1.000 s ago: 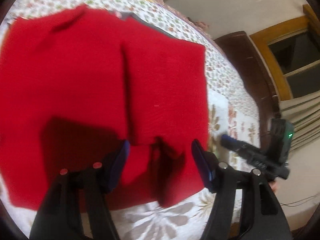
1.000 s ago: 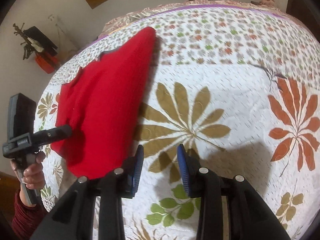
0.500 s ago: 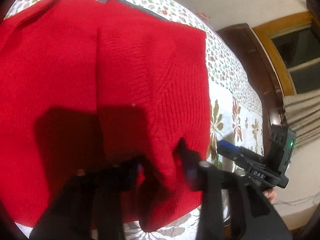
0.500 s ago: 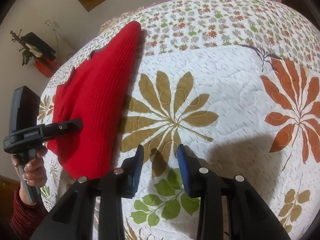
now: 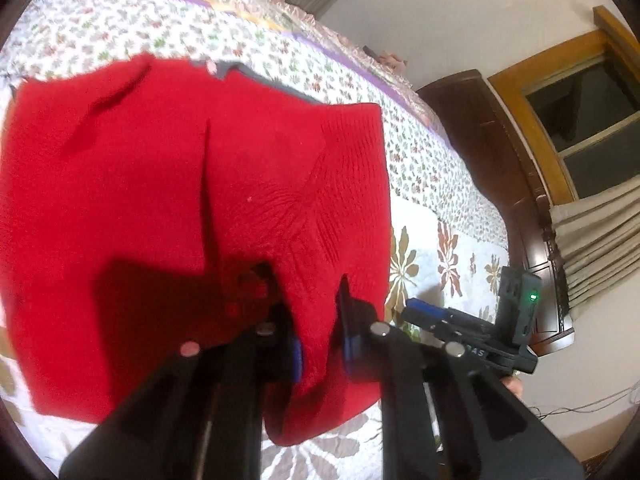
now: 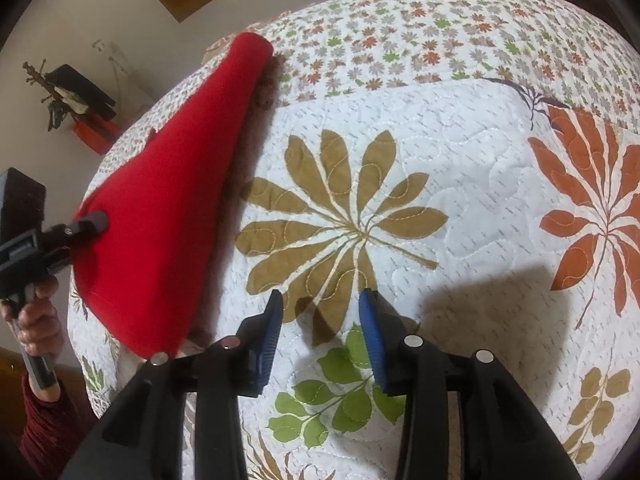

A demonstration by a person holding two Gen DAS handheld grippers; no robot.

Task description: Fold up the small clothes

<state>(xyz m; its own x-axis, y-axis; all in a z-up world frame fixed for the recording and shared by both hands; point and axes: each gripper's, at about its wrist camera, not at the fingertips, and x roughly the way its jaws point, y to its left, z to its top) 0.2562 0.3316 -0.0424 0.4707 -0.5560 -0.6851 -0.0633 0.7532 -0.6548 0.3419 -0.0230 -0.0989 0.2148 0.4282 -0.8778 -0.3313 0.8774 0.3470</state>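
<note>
In the left wrist view, we had our left gripper clamped on the near edge of the red sweater lying on the bedspread. In the right wrist view, our right gripper hung released above the bedspread, beside the sweater

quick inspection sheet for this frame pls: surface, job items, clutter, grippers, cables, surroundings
Surface: quilted floral bedspread, white with leaf prints.
Job's things: one red knit garment, partly folded, near edge lifted off the bedspread.
Clutter: nothing seen on the bedspread.
Grippers: left gripper shut on a bunched fold of the garment's near edge; right gripper open, empty, above bare bedspread beside the garment.
Cables: thin cable along the floor by the wall.
Surroundings: dark wooden headboard, wood-framed window, beige curtain, wall shelf with dark objects.
</note>
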